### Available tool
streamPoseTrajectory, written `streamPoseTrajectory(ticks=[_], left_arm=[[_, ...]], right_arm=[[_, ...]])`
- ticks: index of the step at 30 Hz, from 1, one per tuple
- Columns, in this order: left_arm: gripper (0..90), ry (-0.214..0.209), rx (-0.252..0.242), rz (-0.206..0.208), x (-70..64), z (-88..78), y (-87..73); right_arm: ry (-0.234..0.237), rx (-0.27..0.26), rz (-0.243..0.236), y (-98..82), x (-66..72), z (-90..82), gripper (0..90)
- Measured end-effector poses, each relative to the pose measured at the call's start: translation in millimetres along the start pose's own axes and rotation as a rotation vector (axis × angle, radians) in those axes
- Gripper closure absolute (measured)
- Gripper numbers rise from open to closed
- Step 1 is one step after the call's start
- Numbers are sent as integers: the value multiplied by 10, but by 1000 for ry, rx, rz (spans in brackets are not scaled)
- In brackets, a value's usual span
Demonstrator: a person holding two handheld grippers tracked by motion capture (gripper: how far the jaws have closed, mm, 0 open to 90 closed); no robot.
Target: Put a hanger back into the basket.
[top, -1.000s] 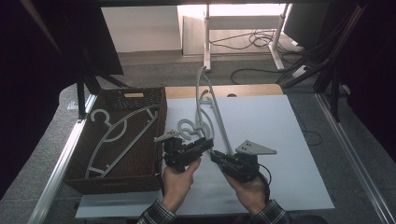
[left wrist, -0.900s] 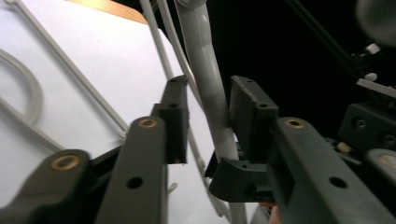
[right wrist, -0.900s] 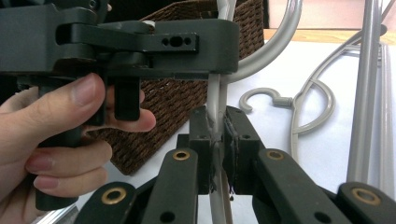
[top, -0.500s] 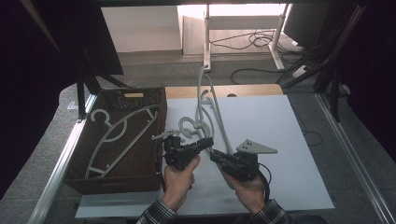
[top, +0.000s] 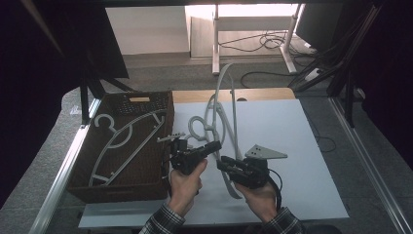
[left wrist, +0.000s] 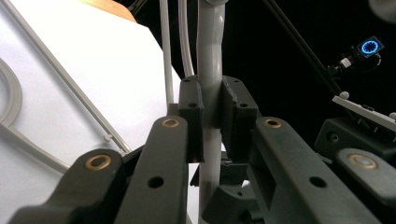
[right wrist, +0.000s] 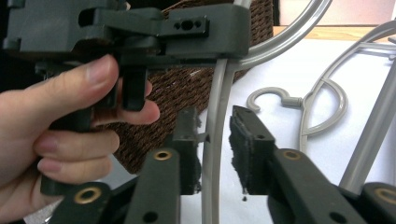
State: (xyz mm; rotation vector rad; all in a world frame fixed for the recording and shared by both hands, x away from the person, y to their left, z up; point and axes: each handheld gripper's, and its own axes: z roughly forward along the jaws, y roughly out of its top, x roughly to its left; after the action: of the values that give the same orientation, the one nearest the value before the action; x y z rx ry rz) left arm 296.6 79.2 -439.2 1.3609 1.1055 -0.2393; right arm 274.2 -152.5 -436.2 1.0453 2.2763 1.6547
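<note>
A grey plastic hanger (top: 223, 73) stands tilted up over the white mat, between both hands. My left gripper (top: 213, 147) is shut on one of its bars (left wrist: 209, 88), with both pads pressed against it. My right gripper (top: 225, 164) is just below. Its jaws have just been opening, and the thin bar (right wrist: 215, 154) runs between the pads without being squeezed. In the right gripper view the left gripper (right wrist: 219, 25) and the hand (right wrist: 70, 140) holding it are close above. A second grey hanger (top: 191, 127) lies flat on the mat behind them.
A dark wicker basket (top: 117, 192) sits at the left with grey hangers (top: 126, 131) lying in it. The white mat (top: 302, 141) has bare room to the right. Metal rails run along both table sides, and cables lie on the floor beyond.
Both hands and the raised hanger stay about where they were. The left gripper has edged slightly along the hanger.
</note>
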Motion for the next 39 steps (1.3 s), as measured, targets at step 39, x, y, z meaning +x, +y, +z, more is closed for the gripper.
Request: streamPoseTrajectory(ticks=[39], left_arm=[[810,152,222,163,-143,-570,1147]], right_arm=[[-91,181,54,-78,-813,-392,357]])
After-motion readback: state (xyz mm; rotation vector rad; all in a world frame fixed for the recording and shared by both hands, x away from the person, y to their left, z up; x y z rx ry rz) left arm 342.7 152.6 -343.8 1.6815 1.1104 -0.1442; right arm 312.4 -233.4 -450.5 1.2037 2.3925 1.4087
